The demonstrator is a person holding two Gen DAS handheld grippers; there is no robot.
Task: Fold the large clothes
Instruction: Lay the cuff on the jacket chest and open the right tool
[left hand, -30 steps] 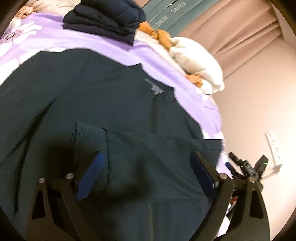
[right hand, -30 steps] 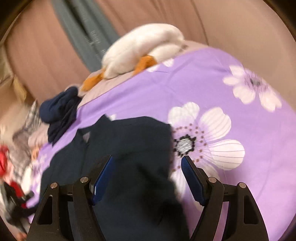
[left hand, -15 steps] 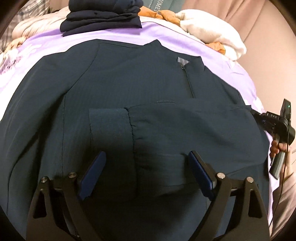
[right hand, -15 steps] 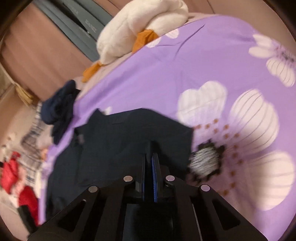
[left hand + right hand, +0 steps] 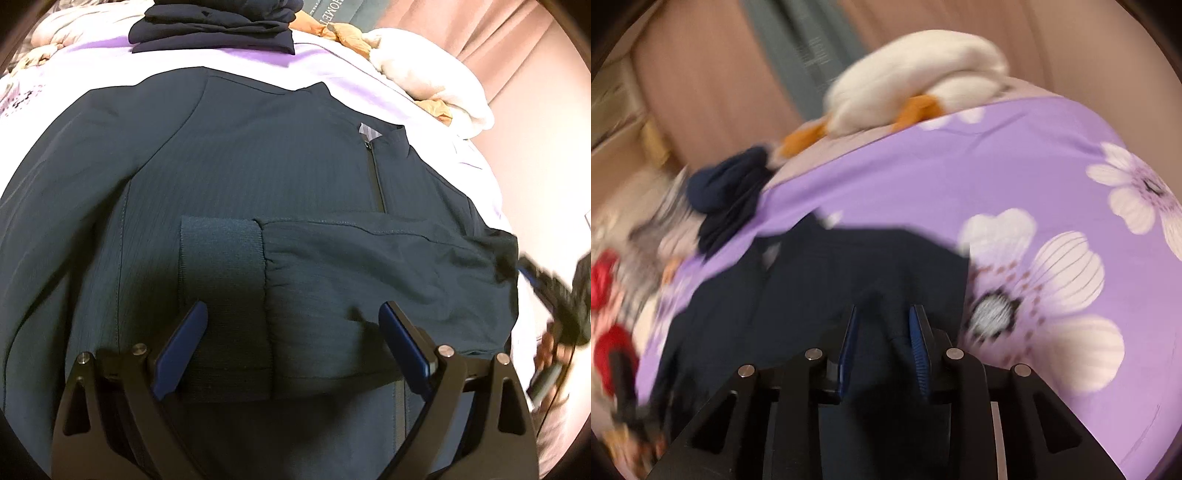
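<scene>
Between the left gripper's (image 5: 291,347) released jaws lies the jacket's (image 5: 258,166) soft sleeve cuff (image 5: 221,295).
Limp, light cloth; right gripper's (image 5: 882,350) jaws are opening around a fold, best taken at seams.

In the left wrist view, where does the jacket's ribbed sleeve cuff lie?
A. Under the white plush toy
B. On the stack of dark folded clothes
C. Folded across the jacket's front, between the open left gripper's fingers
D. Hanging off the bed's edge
C: the sleeve cuff lies flat on the jacket front, between the wide-apart fingers of the left gripper.
</scene>
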